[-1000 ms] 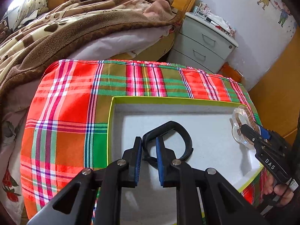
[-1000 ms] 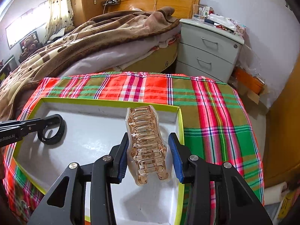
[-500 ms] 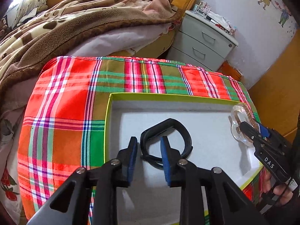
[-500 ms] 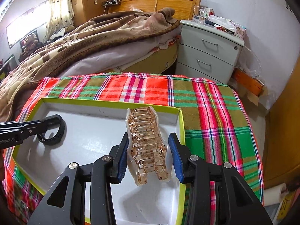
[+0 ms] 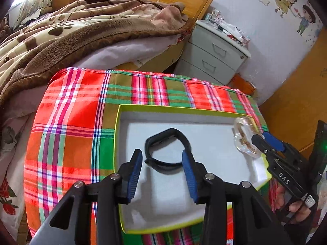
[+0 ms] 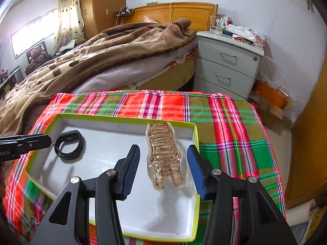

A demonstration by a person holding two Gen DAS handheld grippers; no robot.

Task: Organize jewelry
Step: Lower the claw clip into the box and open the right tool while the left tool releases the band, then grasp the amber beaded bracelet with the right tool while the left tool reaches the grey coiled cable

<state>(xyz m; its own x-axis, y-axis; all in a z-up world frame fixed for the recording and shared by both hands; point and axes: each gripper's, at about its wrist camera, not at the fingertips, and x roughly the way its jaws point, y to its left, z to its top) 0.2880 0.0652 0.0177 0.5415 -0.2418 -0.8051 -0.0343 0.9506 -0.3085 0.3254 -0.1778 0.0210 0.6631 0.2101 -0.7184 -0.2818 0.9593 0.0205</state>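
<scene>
With both pieces laid inside the tray (image 6: 195, 163), the black bracelet (image 5: 166, 150) at its left end and the amber hair claw (image 6: 164, 156) at its right, the left gripper (image 5: 162, 174) and right gripper (image 6: 163, 170), jaws just spread, are shown gripping nothing; placement is judged complete.

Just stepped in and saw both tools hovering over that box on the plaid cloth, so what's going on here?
A person is sorting jewelry into a white-lined tray with a hand-held gripper in each hand. The left hand-held gripper has just been opening; the black bracelet lies on the tray floor between its pads, untouched. The right hand-held gripper has also just been opening around the translucent amber hair claw, which rests in the tray, free of the pads. Both pieces look set down.
</scene>
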